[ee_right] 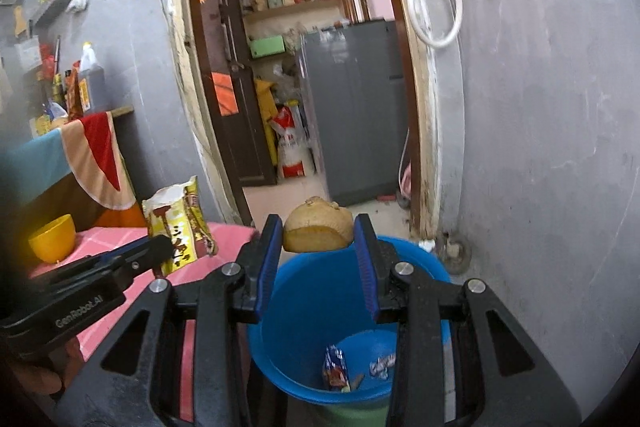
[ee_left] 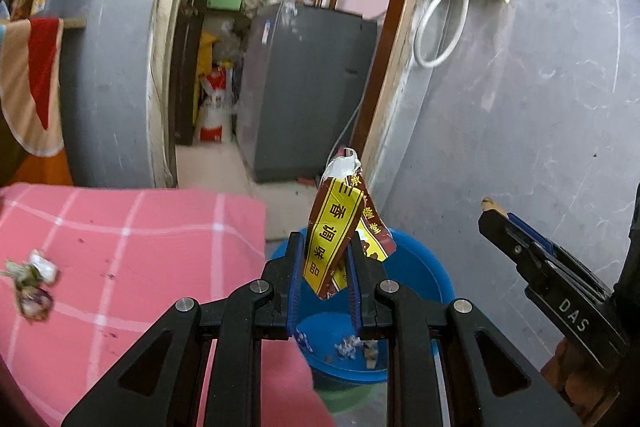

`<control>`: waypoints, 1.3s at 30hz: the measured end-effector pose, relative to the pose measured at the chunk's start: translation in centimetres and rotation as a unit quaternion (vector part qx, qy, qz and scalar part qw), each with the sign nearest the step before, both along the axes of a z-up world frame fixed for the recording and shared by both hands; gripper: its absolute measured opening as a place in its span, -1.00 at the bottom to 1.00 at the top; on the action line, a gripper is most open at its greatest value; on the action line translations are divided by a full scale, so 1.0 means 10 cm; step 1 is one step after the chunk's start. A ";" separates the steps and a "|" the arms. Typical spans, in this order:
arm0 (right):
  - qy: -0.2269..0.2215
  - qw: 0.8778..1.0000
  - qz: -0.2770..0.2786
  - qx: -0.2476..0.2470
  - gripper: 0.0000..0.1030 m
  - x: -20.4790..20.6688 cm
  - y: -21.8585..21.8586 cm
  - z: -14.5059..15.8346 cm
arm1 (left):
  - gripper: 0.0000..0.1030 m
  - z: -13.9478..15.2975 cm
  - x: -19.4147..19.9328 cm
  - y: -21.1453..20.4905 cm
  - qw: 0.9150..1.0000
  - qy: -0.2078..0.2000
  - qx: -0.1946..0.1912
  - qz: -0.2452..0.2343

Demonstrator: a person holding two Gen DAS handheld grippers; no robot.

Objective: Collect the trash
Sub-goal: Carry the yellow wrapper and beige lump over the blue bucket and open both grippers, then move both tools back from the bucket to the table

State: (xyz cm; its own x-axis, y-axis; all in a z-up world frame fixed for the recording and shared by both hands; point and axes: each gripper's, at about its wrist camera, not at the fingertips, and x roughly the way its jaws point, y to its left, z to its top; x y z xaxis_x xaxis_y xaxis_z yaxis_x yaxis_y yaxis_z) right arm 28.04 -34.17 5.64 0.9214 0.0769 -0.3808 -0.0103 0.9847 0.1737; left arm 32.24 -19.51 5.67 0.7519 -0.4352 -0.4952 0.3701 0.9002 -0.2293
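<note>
My left gripper [ee_left: 325,259] is shut on a yellow and brown seasoning wrapper [ee_left: 334,243] and holds it above a blue bucket [ee_left: 424,267]. My right gripper [ee_right: 319,241] is shut on a brownish lemon half [ee_right: 318,231] above the same blue bucket [ee_right: 304,291], which holds several wrappers [ee_right: 335,371]. The right gripper shows at the right in the left wrist view [ee_left: 520,247]. The left gripper with the wrapper [ee_right: 180,227] shows at the left in the right wrist view. Crumpled trash [ee_left: 30,283] lies on the pink checked cloth [ee_left: 132,227].
A yellow bowl [ee_right: 52,239] sits on the pink cloth at the left. A grey wall [ee_right: 540,147] stands close on the right. An open doorway leads to a grey washing machine [ee_left: 308,95] and shelves. A red and beige cloth [ee_left: 32,83] hangs at the left.
</note>
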 end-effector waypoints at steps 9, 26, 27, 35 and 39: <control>0.069 0.996 0.005 0.052 -0.07 0.23 -0.21 -0.24 | -0.65 -0.27 0.32 -0.17 0.995 0.098 0.000 -0.001; 0.071 0.995 -0.008 0.068 0.30 0.28 -0.27 -0.27 | 0.16 -0.22 0.26 0.19 0.994 0.093 -0.036 0.039; 0.064 0.996 -0.009 0.065 0.36 0.26 -0.26 -0.25 | 0.18 -0.19 0.26 0.21 0.994 0.089 -0.037 0.043; 0.004 0.998 -0.012 0.057 0.95 0.11 -0.10 -0.06 | 0.88 0.08 0.03 0.59 0.996 0.009 -0.024 0.091; -0.033 0.998 -0.006 0.044 1.00 0.00 0.04 0.04 | 0.90 0.17 -0.12 0.73 0.994 -0.033 -0.009 0.107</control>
